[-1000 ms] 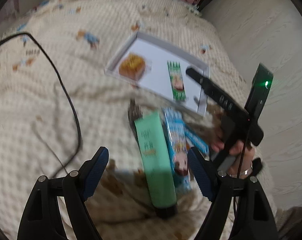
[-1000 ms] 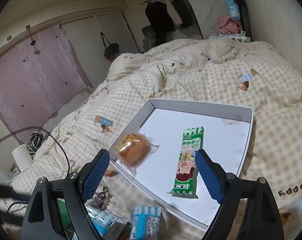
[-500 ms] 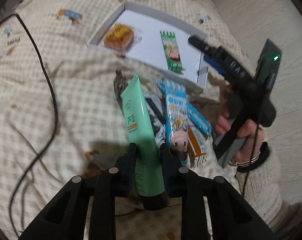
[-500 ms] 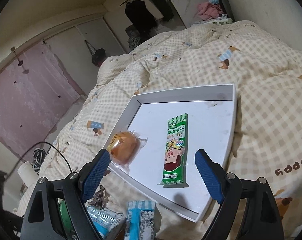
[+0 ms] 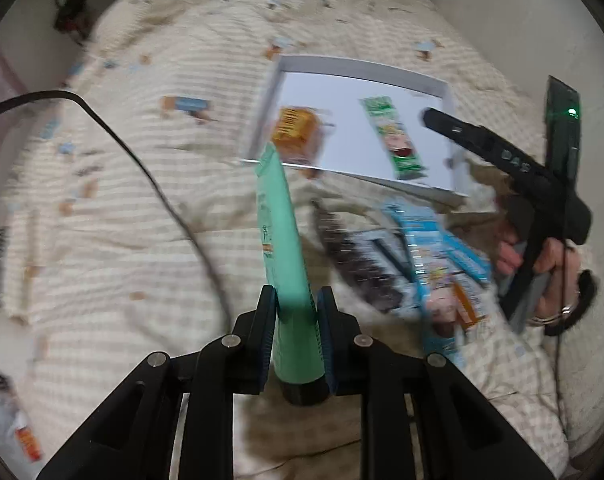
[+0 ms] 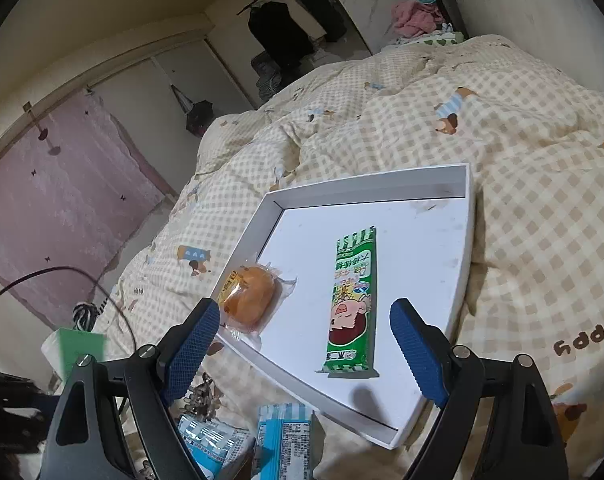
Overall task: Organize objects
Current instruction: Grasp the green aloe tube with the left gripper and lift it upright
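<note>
My left gripper (image 5: pixel 296 304) is shut on a green tube (image 5: pixel 284 248) near its black cap, and the tube is lifted off the bed, its flat end pointing toward the tray. The white tray (image 6: pixel 467 248) lies on the checked quilt and holds a wrapped orange bun (image 6: pixel 249 294) and a green snack bar (image 6: pixel 351 300). My right gripper (image 6: pixel 305 344) hangs open just over the tray's near corner with nothing between its fingers. In the left wrist view it appears as the black right gripper (image 5: pixel 501 156) held by a hand (image 5: pixel 541 268). The tray (image 5: pixel 365 68) lies beyond the tube.
A pile of blue snack packets (image 5: pixel 433 248) and a dark hair clip (image 5: pixel 341 248) lie on the quilt before the tray; the packets (image 6: pixel 286 440) also show under my right gripper. A black cable (image 5: pixel 142 168) crosses the quilt at left. Wall at right.
My left gripper closed on the green tube and raised it off the quilt, tilting it toward the tray. The right gripper stayed open and rolled slightly over the tray.
</note>
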`<state>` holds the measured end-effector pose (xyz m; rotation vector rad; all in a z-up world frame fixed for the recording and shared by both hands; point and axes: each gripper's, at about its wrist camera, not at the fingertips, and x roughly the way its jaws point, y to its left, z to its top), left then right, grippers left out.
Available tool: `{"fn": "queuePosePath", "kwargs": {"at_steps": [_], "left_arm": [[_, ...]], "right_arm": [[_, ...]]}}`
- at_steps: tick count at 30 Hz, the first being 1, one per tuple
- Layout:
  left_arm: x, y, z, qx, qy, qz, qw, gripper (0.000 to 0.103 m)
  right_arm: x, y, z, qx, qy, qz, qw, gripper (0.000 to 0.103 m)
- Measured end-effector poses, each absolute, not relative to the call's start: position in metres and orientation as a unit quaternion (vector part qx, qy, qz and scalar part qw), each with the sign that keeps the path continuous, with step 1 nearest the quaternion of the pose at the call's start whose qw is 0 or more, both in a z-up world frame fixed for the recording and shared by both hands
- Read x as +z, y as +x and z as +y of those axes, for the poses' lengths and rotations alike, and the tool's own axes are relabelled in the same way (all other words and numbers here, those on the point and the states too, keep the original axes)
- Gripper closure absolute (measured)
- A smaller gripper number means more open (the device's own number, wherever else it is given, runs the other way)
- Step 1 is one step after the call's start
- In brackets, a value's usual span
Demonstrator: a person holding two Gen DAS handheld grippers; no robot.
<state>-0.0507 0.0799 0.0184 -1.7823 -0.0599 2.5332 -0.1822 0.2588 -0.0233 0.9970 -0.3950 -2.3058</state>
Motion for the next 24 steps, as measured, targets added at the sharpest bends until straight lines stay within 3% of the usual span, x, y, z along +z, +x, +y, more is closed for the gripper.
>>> {"fn": "queuePosePath", "kwargs": {"at_steps": [6, 7, 9, 10, 14, 18, 21, 22, 23, 24], "left_arm": [[-0.008, -0.065, 0.073, 0.806, -0.584, -0.084, 0.038, 0.078], [-0.009, -0.066, 0.071, 0.803, -0.588, -0.091, 0.040, 0.073], [-0.007, -0.068, 0.065, 0.794, -0.601, -0.091, 0.023, 0.041], [-0.005, -0.067, 0.061, 0.796, -0.599, -0.089, 0.011, 0.038], [-0.008, -0.066, 0.054, 0.790, -0.601, -0.114, 0.021, 0.037], [-0.038, -0.071, 0.039, 0.723, -0.637, -0.258, 0.071, 0.034], [-0.051, -0.076, 0.029, 0.706, -0.636, -0.304, 0.060, 0.034], [-0.051, -0.076, 0.028, 0.708, -0.633, -0.308, 0.059, 0.037], [-0.050, -0.075, 0.029, 0.712, -0.631, -0.304, 0.054, 0.050], [-0.050, -0.075, 0.031, 0.712, -0.635, -0.295, 0.051, 0.057]], "right_arm": [[-0.025, -0.183, 0.259, -0.865, 0.376, -0.151, 0.294, 0.015], [-0.025, -0.183, 0.260, -0.865, 0.378, -0.153, 0.293, 0.015], [-0.026, -0.184, 0.260, -0.863, 0.380, -0.156, 0.292, 0.015], [-0.027, -0.184, 0.260, -0.863, 0.382, -0.156, 0.293, 0.015], [-0.027, -0.184, 0.256, -0.862, 0.385, -0.149, 0.295, 0.015], [-0.031, -0.186, 0.254, -0.857, 0.398, -0.146, 0.293, 0.015], [-0.033, -0.187, 0.256, -0.856, 0.400, -0.153, 0.291, 0.015], [-0.034, -0.187, 0.257, -0.855, 0.401, -0.155, 0.290, 0.015], [-0.034, -0.188, 0.257, -0.854, 0.402, -0.156, 0.290, 0.015], [-0.035, -0.188, 0.256, -0.854, 0.403, -0.156, 0.290, 0.015]]}}
